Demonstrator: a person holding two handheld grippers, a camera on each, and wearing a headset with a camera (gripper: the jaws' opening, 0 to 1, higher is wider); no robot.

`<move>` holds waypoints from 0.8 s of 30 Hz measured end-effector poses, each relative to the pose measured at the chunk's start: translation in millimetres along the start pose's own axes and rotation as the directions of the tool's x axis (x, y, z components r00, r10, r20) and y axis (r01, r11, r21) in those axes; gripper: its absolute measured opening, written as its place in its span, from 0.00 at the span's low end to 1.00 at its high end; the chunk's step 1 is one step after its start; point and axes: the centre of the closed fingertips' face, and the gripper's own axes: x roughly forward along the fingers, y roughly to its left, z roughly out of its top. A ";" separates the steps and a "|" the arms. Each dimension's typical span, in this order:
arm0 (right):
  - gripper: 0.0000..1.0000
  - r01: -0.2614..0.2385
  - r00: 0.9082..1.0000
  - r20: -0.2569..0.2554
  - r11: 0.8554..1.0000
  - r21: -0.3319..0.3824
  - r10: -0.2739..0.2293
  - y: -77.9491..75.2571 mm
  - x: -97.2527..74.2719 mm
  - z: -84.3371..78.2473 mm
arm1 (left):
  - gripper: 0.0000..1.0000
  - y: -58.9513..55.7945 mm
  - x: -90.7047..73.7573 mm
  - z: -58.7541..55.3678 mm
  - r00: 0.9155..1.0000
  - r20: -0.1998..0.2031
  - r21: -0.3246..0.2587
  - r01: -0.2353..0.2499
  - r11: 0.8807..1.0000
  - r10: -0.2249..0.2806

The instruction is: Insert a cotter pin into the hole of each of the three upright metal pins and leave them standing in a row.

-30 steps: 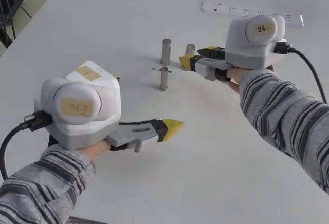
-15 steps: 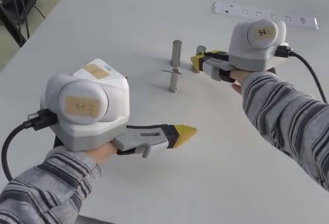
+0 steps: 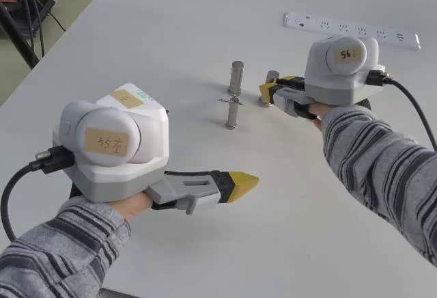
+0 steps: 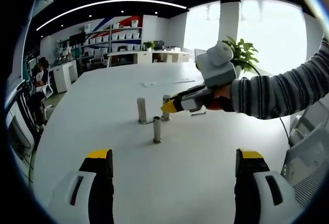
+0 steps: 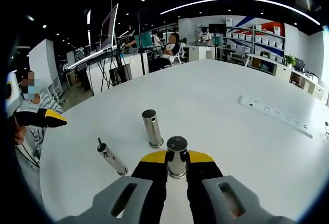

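The left gripper, grey with yellow-tipped jaws, hangs nearest the person over the white table. In the left gripper view its jaws stand wide apart with nothing between them. Two tan paper labels with handwriting sit on its housing; the front one seems to begin "55", and the rest cannot be read.

Beyond it stand three short cylindrical grey metal pins. The nearest pin is upright, with one thin cotter pin through its upper part, the ends sticking out on both sides. The second pin stands just behind it, apart from it. The third pin stands to their right, clamped low down between the closed yellow jaws of the right gripper. That gripper's label reads "56" and a further unclear mark.

Farthest off, one long white power strip lies flat on the table.
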 end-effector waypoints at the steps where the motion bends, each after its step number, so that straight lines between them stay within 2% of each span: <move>1: 0.08 0.007 1.000 0.001 1.000 -0.005 -0.007 0.4 -2.7 -0.5 | 0.99 0.2 -0.4 0.4 1.000 0.002 0.002 -0.002 1.000 0.002; 5: 0.08 0.037 0.999 -0.002 0.999 -0.007 -0.037 3.4 -16.1 -5.1 | 0.99 0.2 -2.3 1.1 1.000 0.001 0.009 -0.008 1.000 0.008; 9: 0.08 0.041 0.999 -0.015 0.999 0.013 -0.041 3.4 -27.0 -12.0 | 0.99 -2.8 -4.1 1.2 1.000 0.002 0.020 -0.009 1.000 0.009; 15: 0.08 0.053 0.998 -0.018 0.998 0.023 -0.053 15.4 -46.5 -22.6 | 0.98 -10.1 -6.2 1.8 1.000 0.005 0.033 0.000 0.999 0.000; 24: 0.08 0.067 0.997 -0.035 0.997 0.029 -0.066 27.7 -66.5 -40.1 | 0.97 -20.0 -11.6 2.5 1.000 0.006 0.049 0.018 0.999 -0.018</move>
